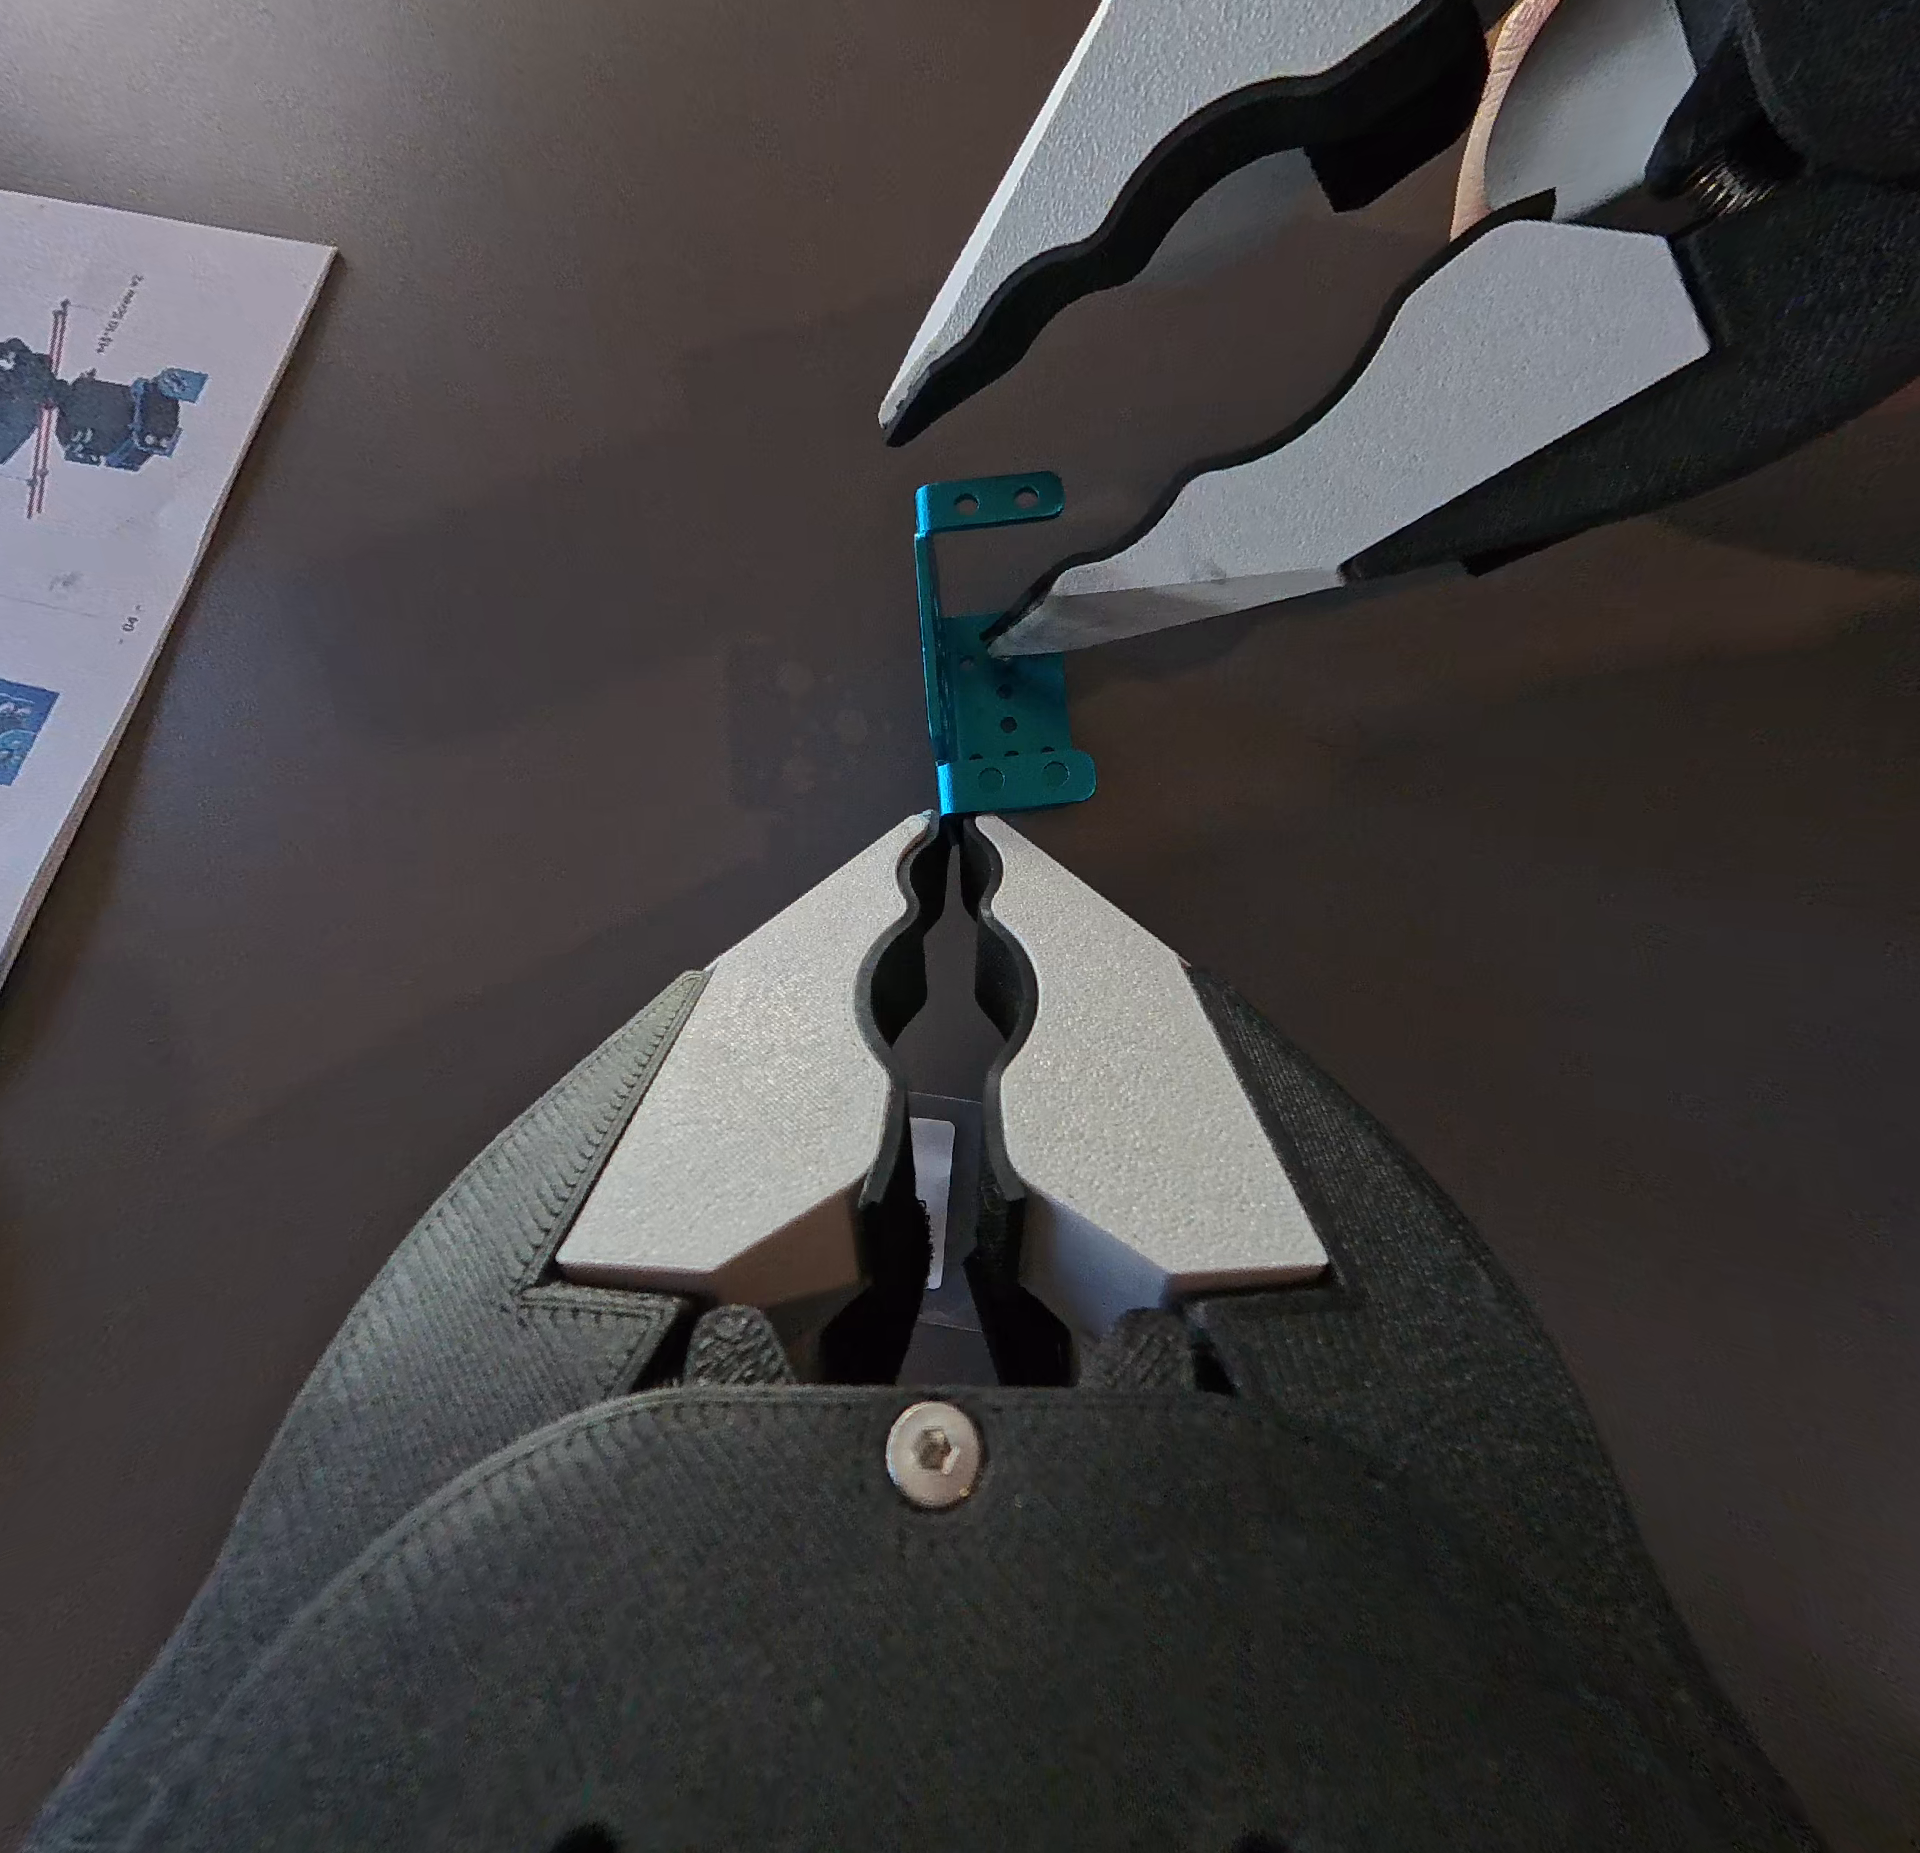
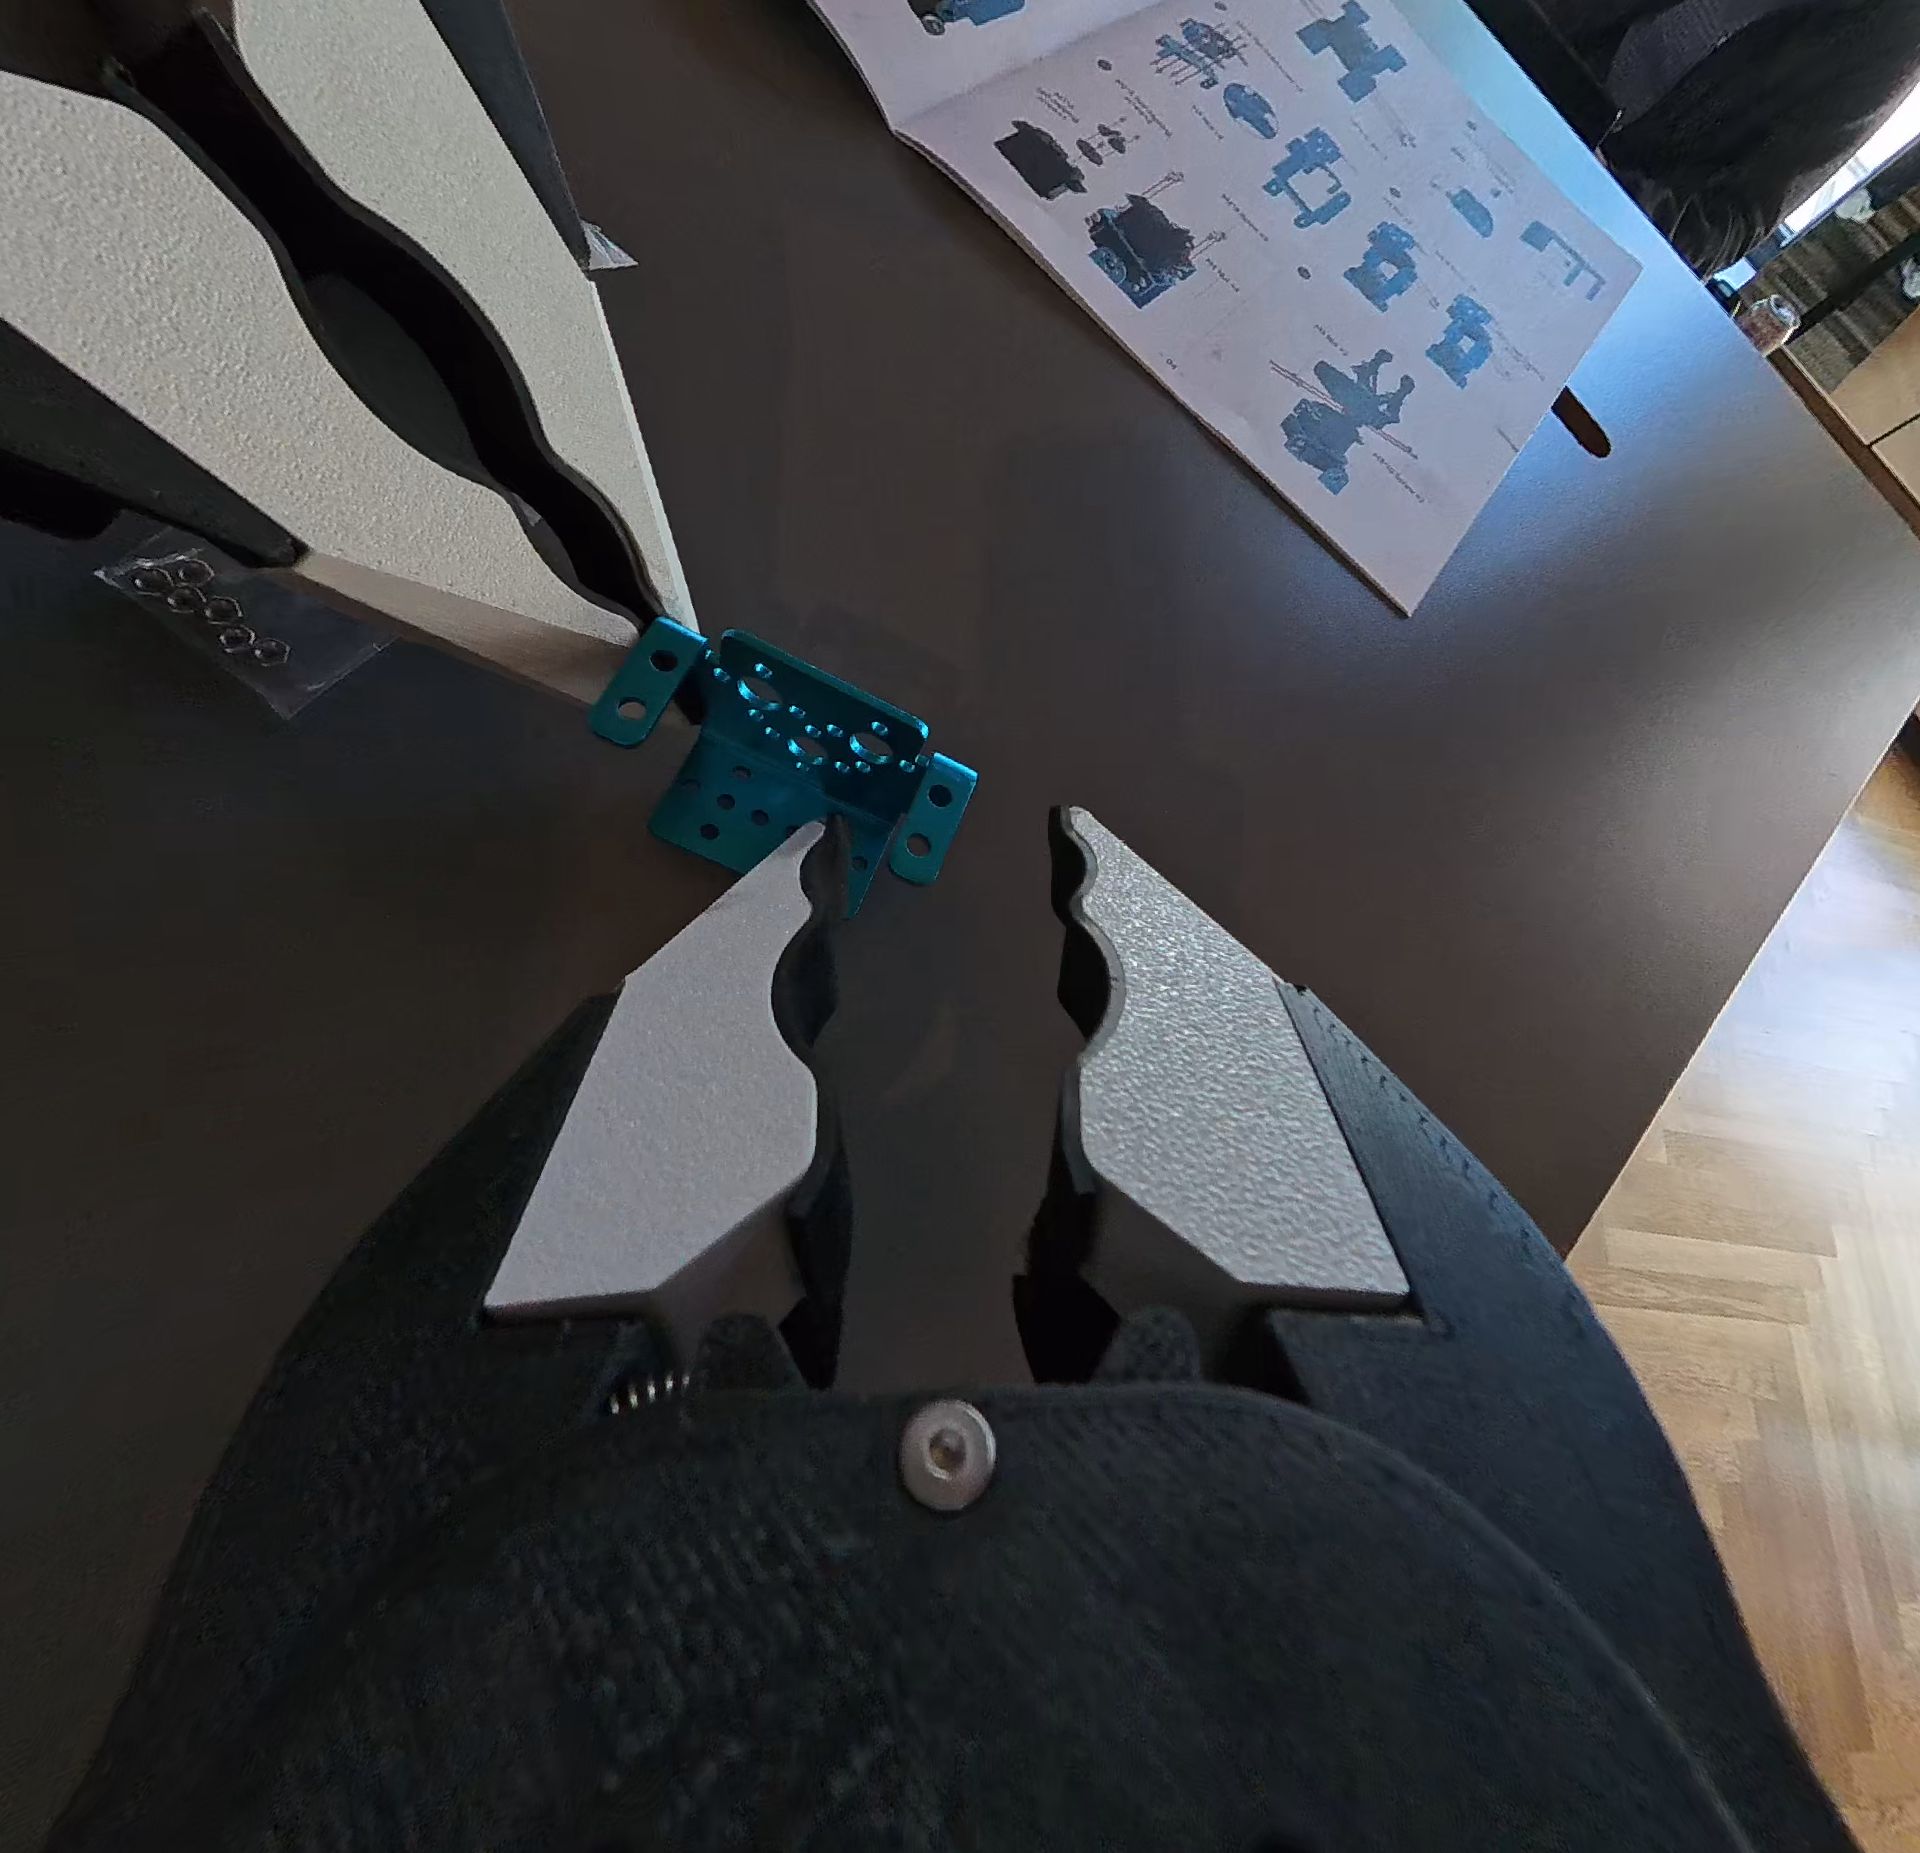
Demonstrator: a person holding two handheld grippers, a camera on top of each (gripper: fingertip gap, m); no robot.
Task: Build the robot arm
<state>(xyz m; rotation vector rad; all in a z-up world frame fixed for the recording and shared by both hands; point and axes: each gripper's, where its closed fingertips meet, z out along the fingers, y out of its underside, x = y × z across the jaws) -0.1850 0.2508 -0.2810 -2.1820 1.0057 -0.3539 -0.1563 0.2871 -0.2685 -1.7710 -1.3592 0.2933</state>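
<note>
Two grippers meeting at a teal bracket [image 1: 992, 707] on the dark table [image 1: 520, 660]: left gripper [image 1: 951, 821] jaws clamped on its near edge; right gripper [image 2: 940, 827] jaws apart, one tip touching it. Booklet [image 2: 1299, 193] lying open at one o'clock, bagged nuts [image 2: 213, 614] at ten.

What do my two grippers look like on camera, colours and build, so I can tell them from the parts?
Both match. The left gripper and right gripper each have two light grey, grainy, wedge-shaped fingers with black wavy inner pads. The fingers sit in a black, ribbed, 3D-printed body with one silver hex-socket screw at its centre. A small coil spring shows on the right one. No cables are visible.
</note>
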